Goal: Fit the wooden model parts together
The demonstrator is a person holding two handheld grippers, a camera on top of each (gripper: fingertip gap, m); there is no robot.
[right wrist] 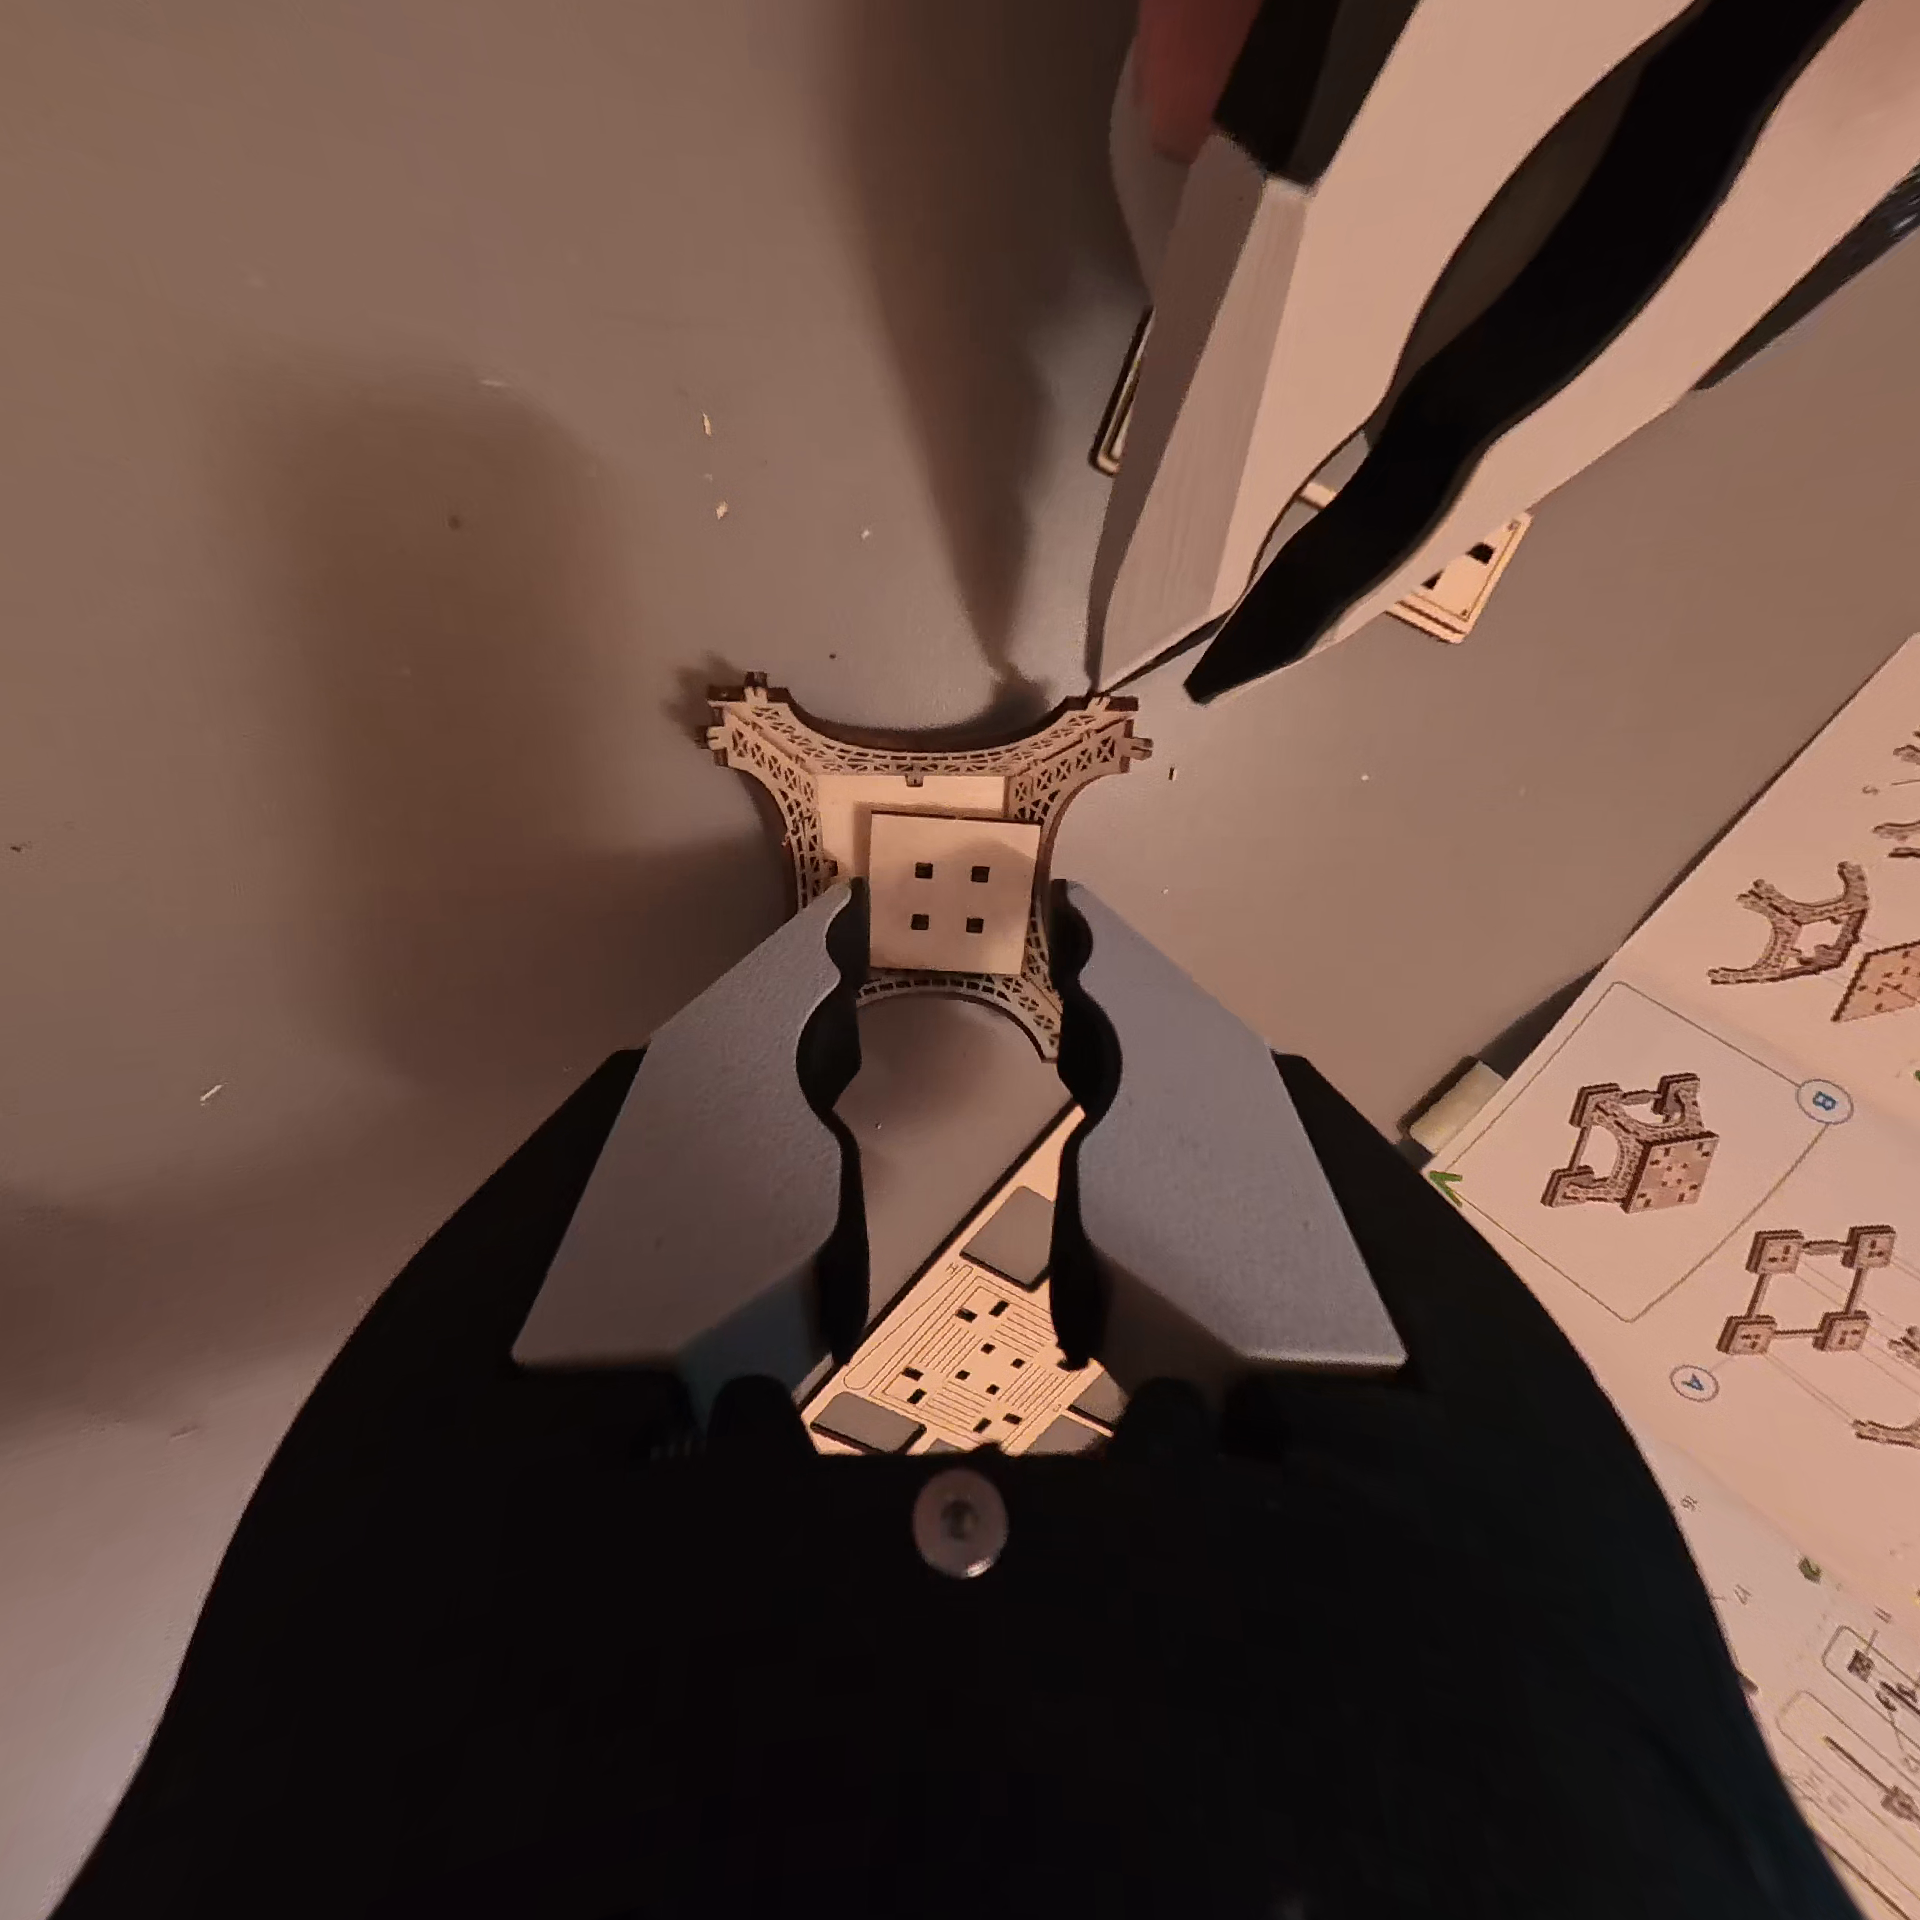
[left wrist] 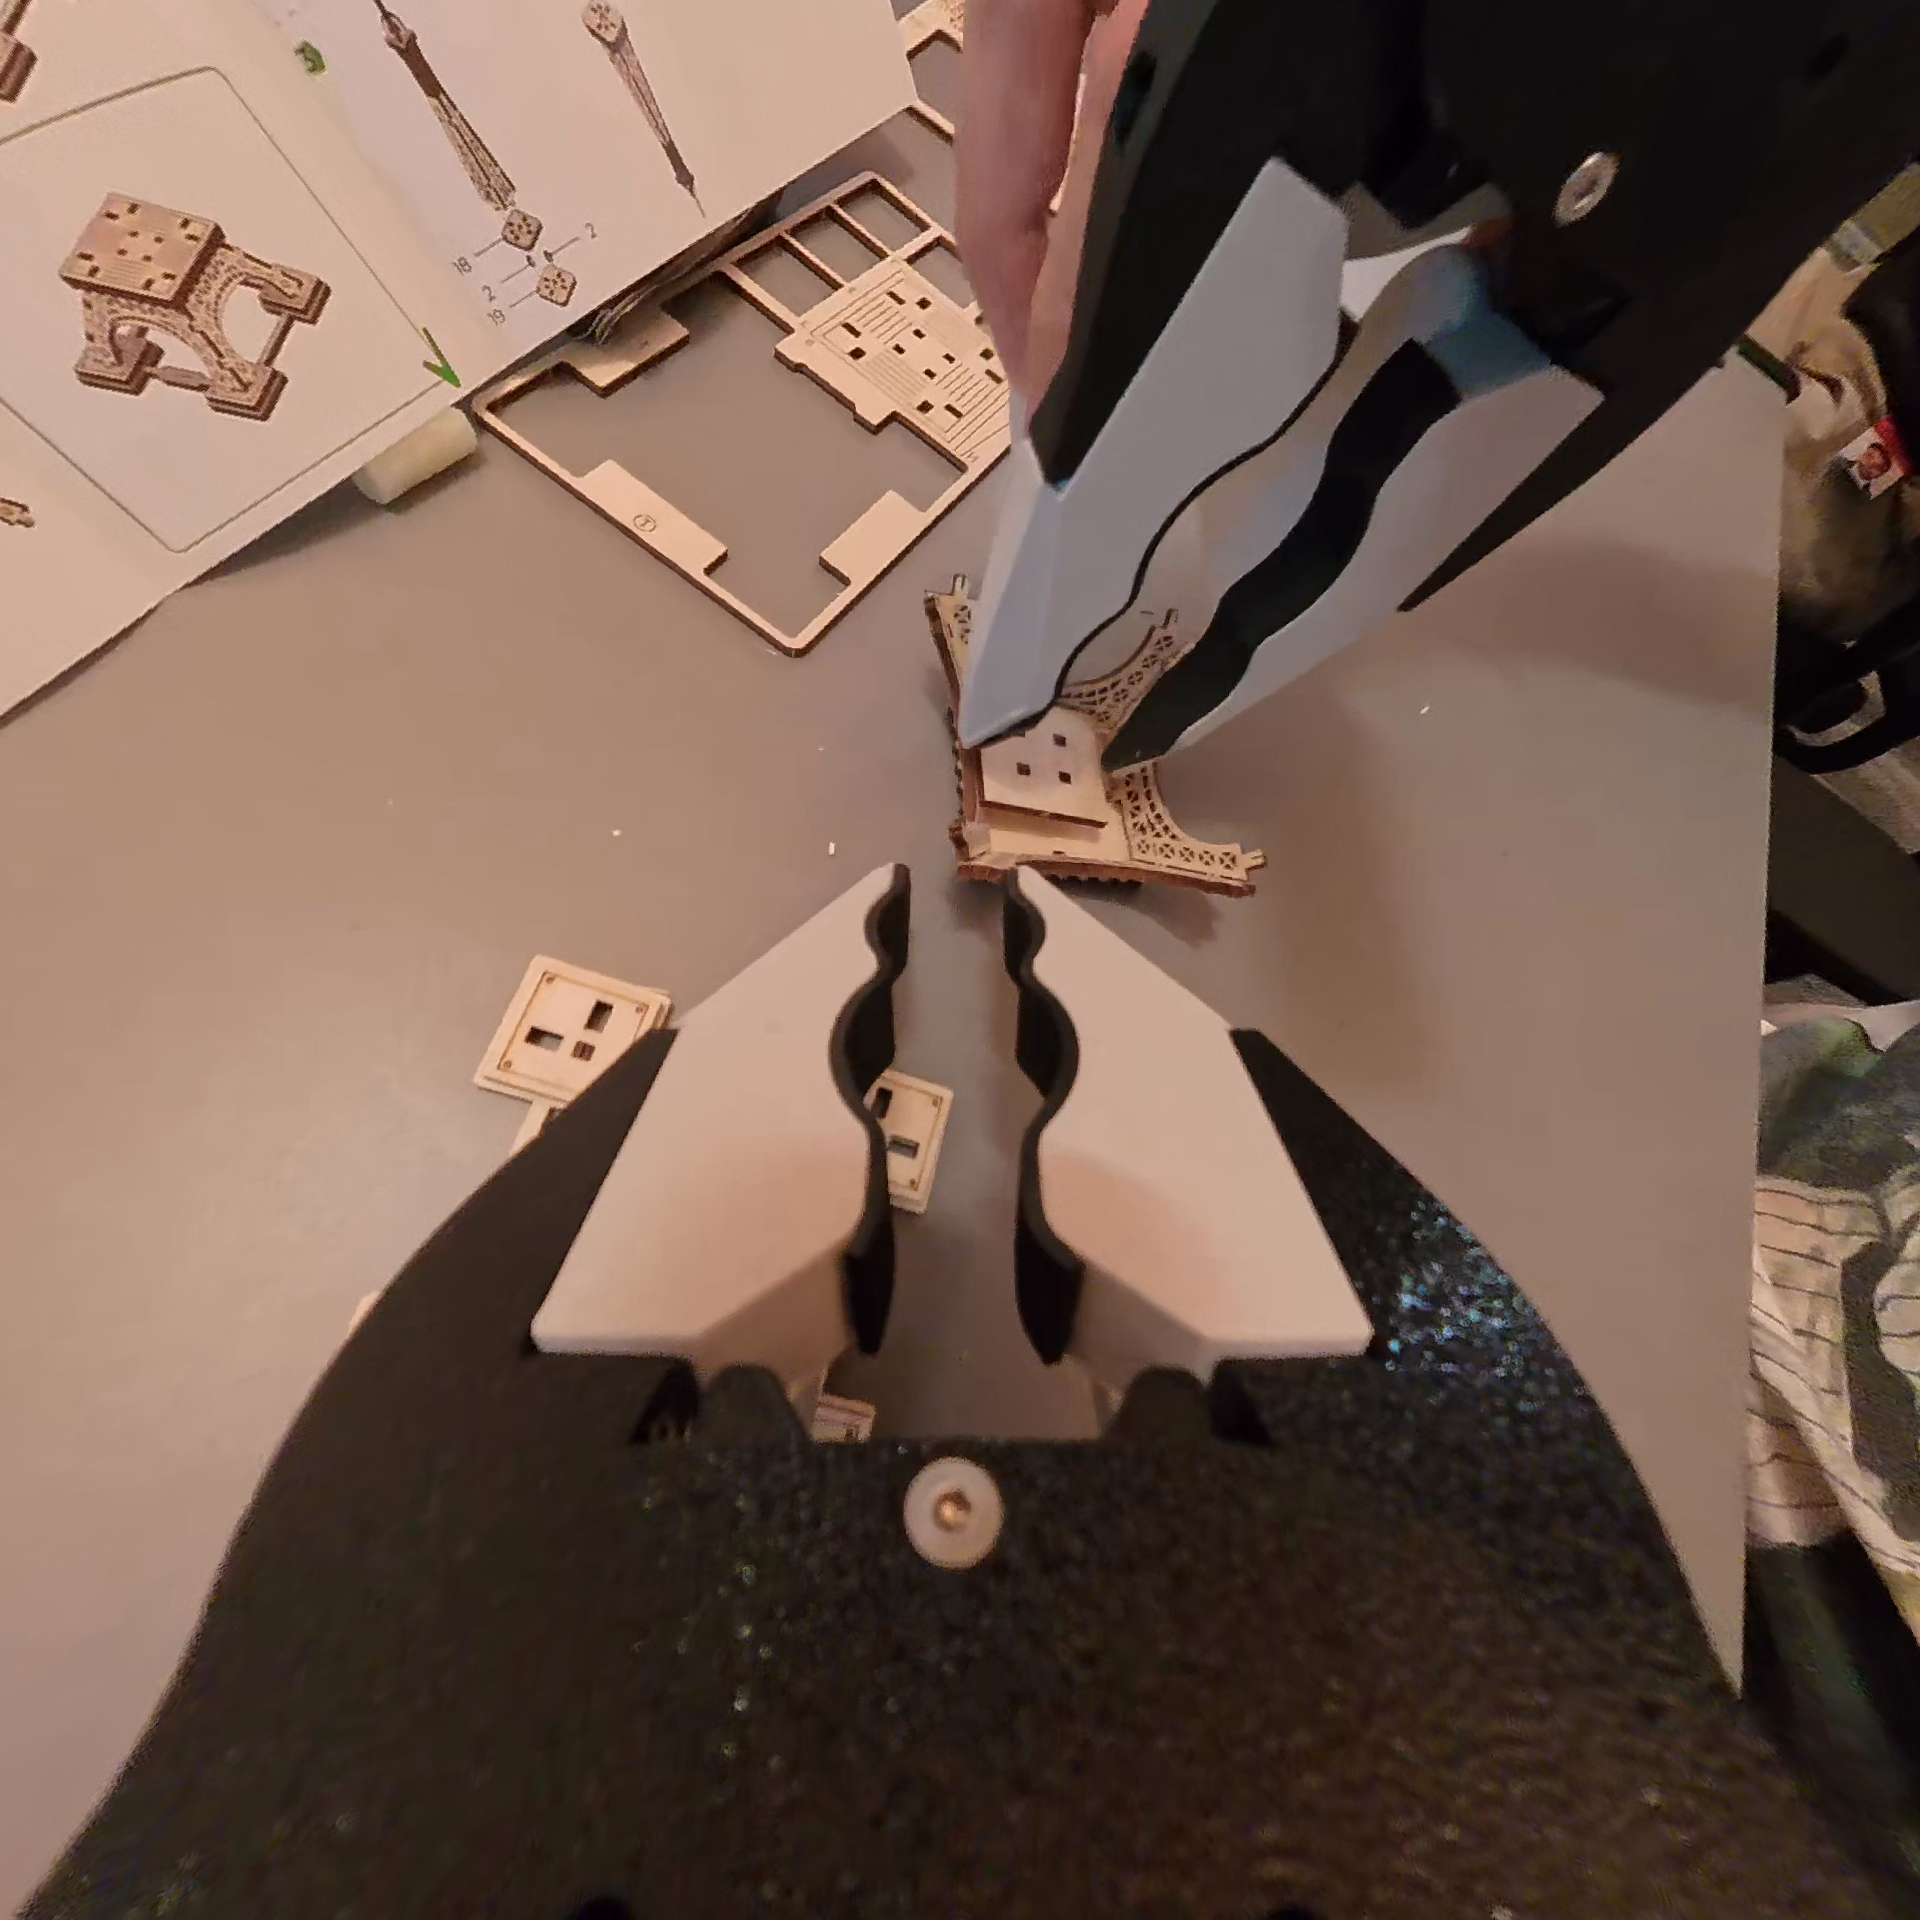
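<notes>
Wooden model section [right wrist: 940, 831]: pale laser-cut lattice arches around a square plate with four holes, standing on the grey bench [left wrist: 416, 779]. Right gripper [right wrist: 956, 904]: jaws closed against its sides. Left gripper [left wrist: 956, 883]: jaws slightly parted, empty, just beside the section. Instruction sheets [left wrist: 208, 312] and a punched-out wooden sheet [left wrist: 727, 468] at far left.

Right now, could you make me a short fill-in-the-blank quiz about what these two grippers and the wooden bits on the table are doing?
1. The right gripper has its fingers on either side of a small square plate that has ____ square holes.
2. That plate sits on the lattice tower base, which rests on the ____ table.
3. The left gripper is open and holds ____.
4. The printed instruction sheet lies at the table's edge, showing ____ of the model.

Missing words: four; grey; nothing; drawings
</notes>
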